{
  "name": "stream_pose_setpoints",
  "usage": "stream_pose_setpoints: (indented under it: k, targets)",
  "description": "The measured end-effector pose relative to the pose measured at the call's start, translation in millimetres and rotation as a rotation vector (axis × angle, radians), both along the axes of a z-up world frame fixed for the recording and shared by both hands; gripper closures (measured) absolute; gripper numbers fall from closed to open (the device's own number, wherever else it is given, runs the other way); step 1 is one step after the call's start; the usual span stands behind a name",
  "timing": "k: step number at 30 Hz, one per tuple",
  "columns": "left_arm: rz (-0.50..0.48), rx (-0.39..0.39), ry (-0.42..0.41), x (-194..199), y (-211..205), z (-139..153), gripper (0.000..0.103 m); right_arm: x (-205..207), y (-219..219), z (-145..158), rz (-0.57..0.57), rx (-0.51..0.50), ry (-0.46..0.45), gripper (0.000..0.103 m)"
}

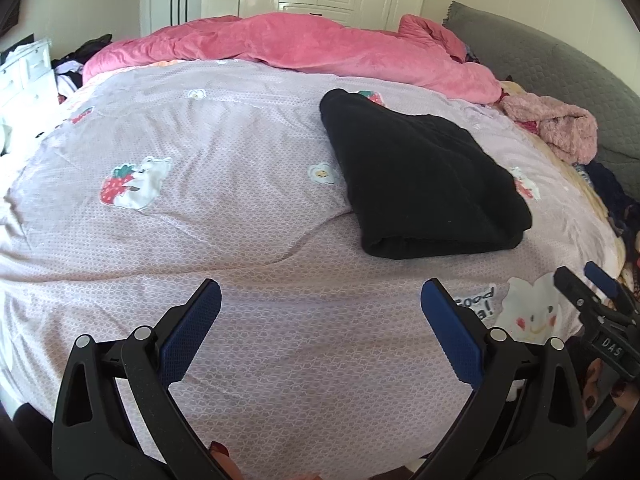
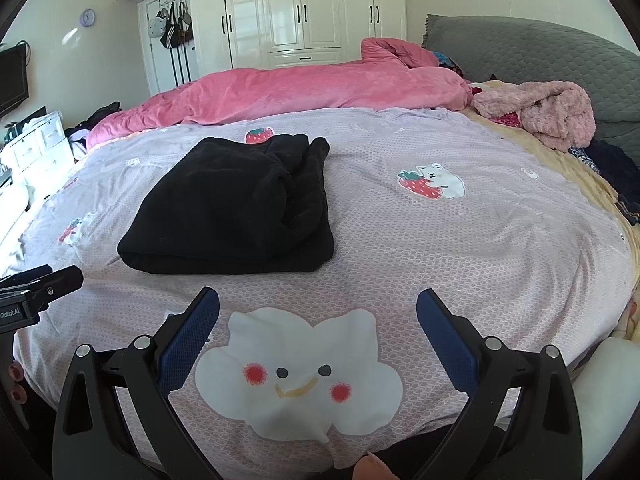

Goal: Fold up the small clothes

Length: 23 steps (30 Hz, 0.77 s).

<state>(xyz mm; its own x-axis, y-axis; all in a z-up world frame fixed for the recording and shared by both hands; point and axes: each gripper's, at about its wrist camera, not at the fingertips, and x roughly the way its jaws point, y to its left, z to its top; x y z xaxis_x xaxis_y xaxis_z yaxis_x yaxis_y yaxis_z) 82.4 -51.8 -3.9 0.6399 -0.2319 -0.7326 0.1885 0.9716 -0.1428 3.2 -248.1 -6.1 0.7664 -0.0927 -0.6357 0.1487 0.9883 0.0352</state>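
On the bed [image 2: 500, 248], the folded black garment [image 2: 236, 204] lies lengthwise ahead near its front edge; right gripper [image 2: 318, 308] nearer, left gripper [image 1: 321, 300] beside, both wide and empty.

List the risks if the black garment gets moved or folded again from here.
1. The black garment is a thick, loose bundle with uneven layers at its right side; lifting one edge may unroll it.
2. Both grippers, left and right, hang open short of it.
3. The soft, wrinkled bedspread could get pinched along with the cloth.

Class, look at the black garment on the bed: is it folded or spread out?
Folded. The black garment lies as a compact stack with doubled layers along its near edge, and neither gripper touches it.
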Motion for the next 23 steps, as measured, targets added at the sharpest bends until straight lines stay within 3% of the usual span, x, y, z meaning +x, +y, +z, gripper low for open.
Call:
stream_pose_setpoints:
  k: [5, 9, 11, 14, 18, 23]
  targets:
    - [0.015, 0.021, 0.033, -1.1, 14.6, -3.8, 0.009, -11.1, -26.1, 4.2, -0.117, -0.011, -0.002, 0.004]
    - [0.060, 0.036, 0.018, -2.7, 48.9, -6.7, 0.009, -38.4, -78.4, 8.2, -0.282, 0.025, -0.022, 0.005]
    - [0.093, 0.035, 0.004, -2.4, 70.2, -5.5, 0.009, -63.8, -117.2, 10.7, -0.424, -0.004, -0.036, 0.004]
    - [0.194, 0.067, -0.005, 5.8, 114.0, -2.4, 0.009, -102.6, -177.5, 7.7, -0.626, -0.029, -0.014, 0.004]
    - [0.364, 0.073, 0.056, 30.8, 192.3, -5.1, 0.009, -165.3, -259.0, -9.8, -0.918, -0.060, 0.057, 0.004]
    - [0.567, 0.094, 0.088, 66.5, 293.2, -5.5, 0.009, -222.9, -335.8, -46.7, -1.163, -0.123, 0.188, 0.004]
